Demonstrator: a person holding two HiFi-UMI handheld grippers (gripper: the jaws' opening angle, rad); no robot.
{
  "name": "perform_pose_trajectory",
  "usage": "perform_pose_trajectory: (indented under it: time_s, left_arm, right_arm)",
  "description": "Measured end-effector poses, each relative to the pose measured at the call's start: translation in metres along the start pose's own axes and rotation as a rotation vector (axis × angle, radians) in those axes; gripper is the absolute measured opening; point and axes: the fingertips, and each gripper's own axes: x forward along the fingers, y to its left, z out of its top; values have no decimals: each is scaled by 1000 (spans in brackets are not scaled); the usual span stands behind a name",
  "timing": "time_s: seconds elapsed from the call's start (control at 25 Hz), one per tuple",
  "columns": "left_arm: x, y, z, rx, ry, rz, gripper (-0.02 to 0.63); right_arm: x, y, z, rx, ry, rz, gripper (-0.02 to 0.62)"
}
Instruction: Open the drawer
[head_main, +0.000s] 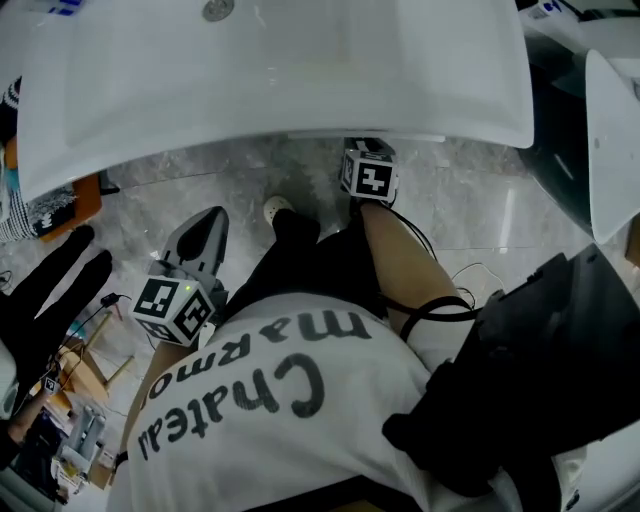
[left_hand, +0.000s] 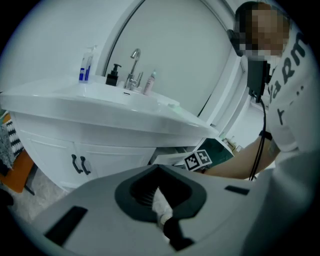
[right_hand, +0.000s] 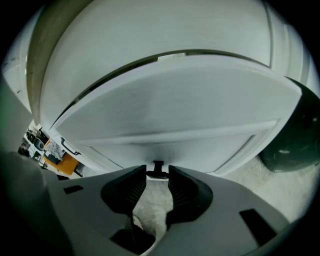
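Your R gripper (right_hand: 158, 173) is tucked under the near edge of the white basin (head_main: 280, 80), right of centre. Its jaws are clamped at the tips on the small black handle (right_hand: 158, 169) of the drawer (right_hand: 175, 115). The handle fills the gap btwn both ribbed pads, w/ nothing else in there. The drawer's white front sits straight ahead of that gripper, just below the basin. From the L side the drawer looks pulled a little way out of the cabinet, right of the two cabinet doors (left_hand: 60, 155) w/ black pulls.

Your L gripper (left_hand: 159, 166) is held back at near left over the marble floor (head_main: 200, 175), well apart from the cabinet. Its jaws are closed tip to tip and carry nothing. It points toward the basin front, w/ the faucet (left_hand: 134, 67) up top.
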Motion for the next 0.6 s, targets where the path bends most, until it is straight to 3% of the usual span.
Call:
perform_pose_trajectory:
  time_s: [0.36,0.6]
  left_arm:
    - [2,12,-3,40,19,-81,-8]
    - [0,26,-10,24,13,-85,-8]
  right_arm:
    - [-6,1,-10,24,25,-28,144]
    - [-17,0,-28,7,63,-41,144]
